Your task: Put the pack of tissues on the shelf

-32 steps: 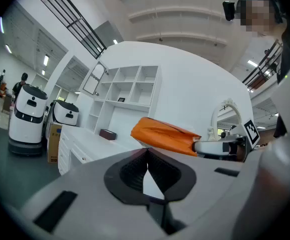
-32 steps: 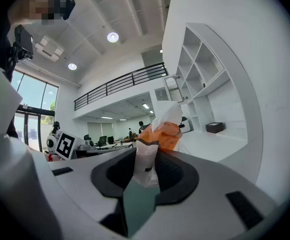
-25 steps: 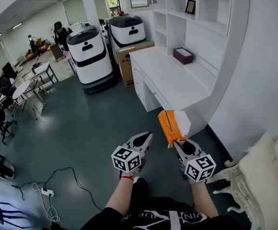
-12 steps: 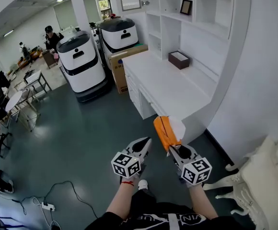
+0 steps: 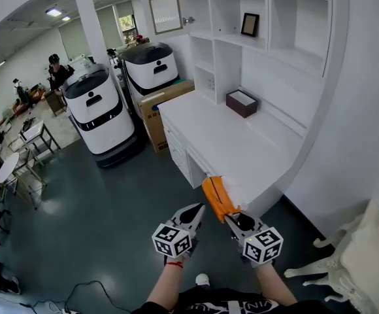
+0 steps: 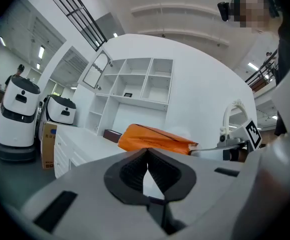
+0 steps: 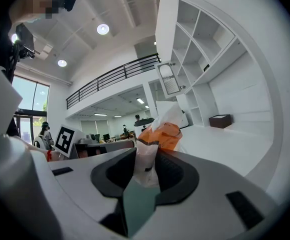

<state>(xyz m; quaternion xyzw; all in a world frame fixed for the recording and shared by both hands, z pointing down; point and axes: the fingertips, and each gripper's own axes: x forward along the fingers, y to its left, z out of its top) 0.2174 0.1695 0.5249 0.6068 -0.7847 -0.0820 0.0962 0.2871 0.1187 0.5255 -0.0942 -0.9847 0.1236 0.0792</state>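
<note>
Orange plastic wraps the pack of tissues, which hangs in the air at the near corner of the white desk, not yet on any shelf. The right gripper carries it: in the right gripper view its 2 pads are clamped on the pack's thin, pale near end, and the orange body juts out ahead with a white flap at its top. Whether the pack brushes the desk edge cannot be told from the head view.

The left gripper sits just beside the right one, to its left and apart from the pack. Its jaws are together at the tips with nothing between them. Both grippers point toward the desk.

Behind the desk rises the white shelf unit, with open compartments. A small framed picture stands in 1 of them. A dark box rests on the desk top below the shelves, well apart from the pack. Left of the desk, 2 white robots stand on the dark floor, and a cardboard box sits against the desk's far end. A white chair stands at the lower right, near the wall.
</note>
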